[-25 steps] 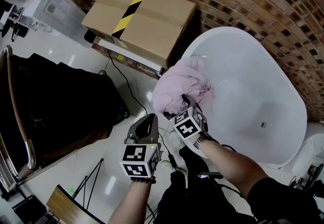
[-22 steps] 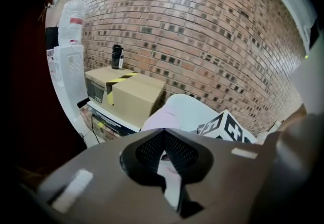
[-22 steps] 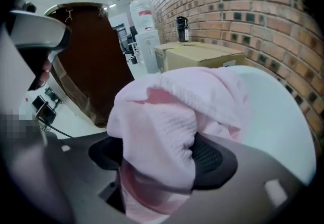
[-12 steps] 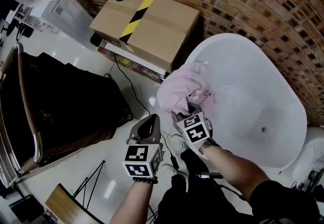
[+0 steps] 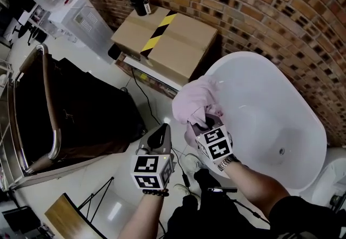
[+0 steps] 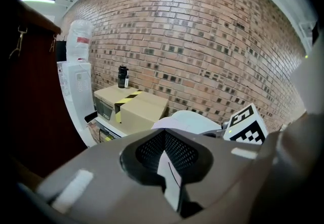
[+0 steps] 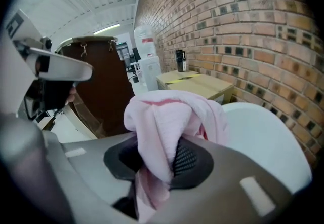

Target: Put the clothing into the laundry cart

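Far left, the laundry cart (image 5: 50, 108) is seen standing open, its dark bag slung in the frame, well apart from the clothing. Next along, the left gripper (image 5: 161, 131) is held over the floor (image 5: 86, 176), jaws pressed together on nothing. To its right, the pink clothing (image 5: 195, 100) is draped over the rim of the white bathtub (image 5: 270, 124). The right gripper (image 5: 210, 123) is closing on it, with a bunched fold caught between the pads.

A slip is judged the main risk. Only a fold is bitten, so the garment could be shed on the carry across to the cart, or its loose tail dragged along the floor. The bite itself is shown only in the right gripper view. In the head view it is masked by the marker cube — yet only there can the gap to the cart be read.
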Demonstrator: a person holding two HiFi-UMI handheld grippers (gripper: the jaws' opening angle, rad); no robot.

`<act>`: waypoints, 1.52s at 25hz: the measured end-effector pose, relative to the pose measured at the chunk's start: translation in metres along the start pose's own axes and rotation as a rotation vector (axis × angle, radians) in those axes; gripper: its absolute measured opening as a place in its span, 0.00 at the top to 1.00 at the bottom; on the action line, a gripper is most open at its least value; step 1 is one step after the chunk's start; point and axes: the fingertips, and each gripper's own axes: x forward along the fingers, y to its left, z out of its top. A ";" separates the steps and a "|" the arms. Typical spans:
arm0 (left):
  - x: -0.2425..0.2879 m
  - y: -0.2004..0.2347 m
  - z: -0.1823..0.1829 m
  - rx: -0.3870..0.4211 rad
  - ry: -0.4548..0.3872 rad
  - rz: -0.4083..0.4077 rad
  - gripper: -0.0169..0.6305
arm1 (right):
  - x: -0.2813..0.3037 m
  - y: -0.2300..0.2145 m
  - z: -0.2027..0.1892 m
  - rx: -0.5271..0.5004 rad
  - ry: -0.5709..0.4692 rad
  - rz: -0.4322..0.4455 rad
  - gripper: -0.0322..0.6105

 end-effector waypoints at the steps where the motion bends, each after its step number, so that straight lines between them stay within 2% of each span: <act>1: -0.006 -0.002 0.007 0.003 -0.005 0.006 0.97 | -0.010 0.003 0.015 -0.005 -0.024 0.006 0.77; 10: -0.066 -0.016 0.082 0.050 -0.084 0.075 0.97 | -0.114 0.035 0.155 -0.062 -0.268 0.073 0.77; 17: -0.117 -0.024 0.135 0.079 -0.156 0.133 0.97 | -0.196 0.079 0.256 -0.129 -0.457 0.160 0.77; 21: -0.145 -0.021 0.151 0.088 -0.190 0.166 0.97 | -0.231 0.109 0.302 -0.176 -0.543 0.220 0.77; 31: -0.250 0.005 0.196 0.105 -0.315 0.323 0.97 | -0.283 0.220 0.375 -0.285 -0.685 0.406 0.77; 38: -0.333 0.033 0.192 0.116 -0.400 0.425 0.97 | -0.302 0.314 0.398 -0.341 -0.762 0.521 0.78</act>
